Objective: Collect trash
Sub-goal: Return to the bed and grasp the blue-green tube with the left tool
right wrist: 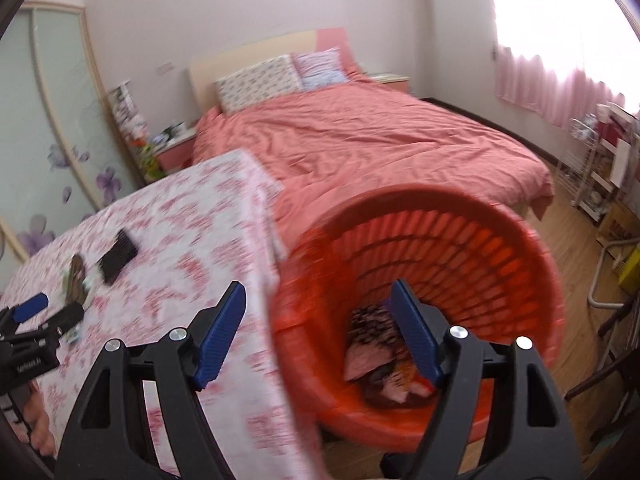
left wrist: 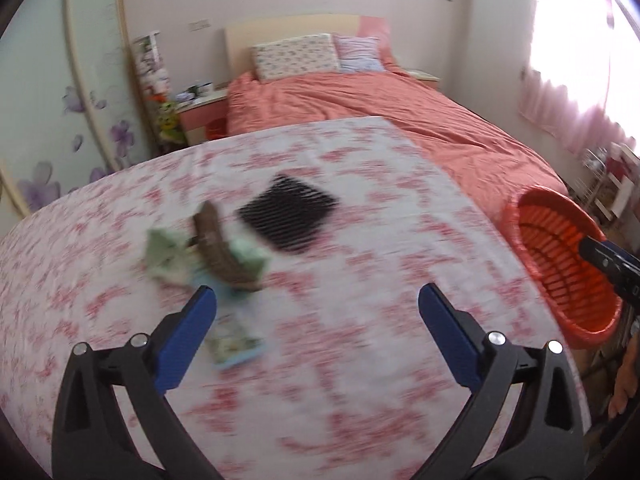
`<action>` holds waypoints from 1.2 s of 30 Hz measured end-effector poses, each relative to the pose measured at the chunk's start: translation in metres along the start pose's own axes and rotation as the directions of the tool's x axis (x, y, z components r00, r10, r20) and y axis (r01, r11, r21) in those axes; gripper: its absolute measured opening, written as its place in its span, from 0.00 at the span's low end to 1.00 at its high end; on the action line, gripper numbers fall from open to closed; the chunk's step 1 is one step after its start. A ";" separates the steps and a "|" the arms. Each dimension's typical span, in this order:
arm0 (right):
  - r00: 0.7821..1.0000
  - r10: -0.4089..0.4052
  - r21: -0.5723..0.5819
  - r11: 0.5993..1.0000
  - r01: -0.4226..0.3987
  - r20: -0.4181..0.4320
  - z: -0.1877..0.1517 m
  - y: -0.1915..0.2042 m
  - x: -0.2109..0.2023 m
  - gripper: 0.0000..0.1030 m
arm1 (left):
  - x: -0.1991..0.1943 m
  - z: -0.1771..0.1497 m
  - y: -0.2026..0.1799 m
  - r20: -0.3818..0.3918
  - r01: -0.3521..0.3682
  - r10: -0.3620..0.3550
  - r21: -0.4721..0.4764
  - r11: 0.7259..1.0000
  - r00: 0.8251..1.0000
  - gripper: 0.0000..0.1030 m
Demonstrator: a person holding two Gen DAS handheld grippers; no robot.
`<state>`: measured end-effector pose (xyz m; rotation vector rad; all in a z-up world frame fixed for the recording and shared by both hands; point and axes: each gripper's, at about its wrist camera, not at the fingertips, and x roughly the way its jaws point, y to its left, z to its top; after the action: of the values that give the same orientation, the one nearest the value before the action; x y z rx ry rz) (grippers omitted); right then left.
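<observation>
On the table with a pink-flowered cloth lie a brown banana peel on crumpled green paper, a black mesh piece and a small printed packet. My left gripper is open and empty just above the table, near the peel and packet. An orange slatted basket stands off the table's right edge, with trash in its bottom. My right gripper is open and empty over the basket's rim. The left gripper also shows in the right wrist view.
A bed with a coral cover lies behind the table. A nightstand with clutter stands left of it. A wire shelf rack and a chair stand on the wooden floor at right. Both views are motion-blurred.
</observation>
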<state>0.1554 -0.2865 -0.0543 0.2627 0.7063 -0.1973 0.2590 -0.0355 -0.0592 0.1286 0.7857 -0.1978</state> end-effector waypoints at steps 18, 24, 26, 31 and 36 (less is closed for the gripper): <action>0.994 0.064 -0.126 0.989 -0.075 -0.088 -0.021 0.089 0.027 0.72 | 0.047 -0.014 0.082 -0.085 0.018 -0.038 -0.224 0.975 0.996 0.34; 0.991 0.077 -0.151 0.984 -0.093 -0.105 -0.026 0.102 0.033 0.72 | 0.033 -0.030 0.111 -0.086 -0.018 -0.004 -0.257 0.966 0.996 0.30; 0.990 0.083 -0.158 0.982 -0.101 -0.113 -0.028 0.108 0.036 0.72 | 0.025 -0.038 0.130 -0.090 -0.042 0.017 -0.279 0.959 0.996 0.30; 0.984 0.112 -0.167 0.977 -0.134 -0.137 -0.031 0.125 0.043 0.72 | 0.017 -0.047 0.170 -0.098 -0.090 0.061 -0.323 0.942 0.993 0.31; 0.982 0.129 -0.188 0.970 -0.154 -0.138 -0.028 0.144 0.047 0.72 | 0.017 -0.041 0.177 -0.089 -0.094 0.068 -0.317 0.944 0.994 0.49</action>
<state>0.2115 -0.1461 -0.0811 0.1343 0.8221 0.0268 0.2826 0.1427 -0.0928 -0.1412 0.8779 0.0157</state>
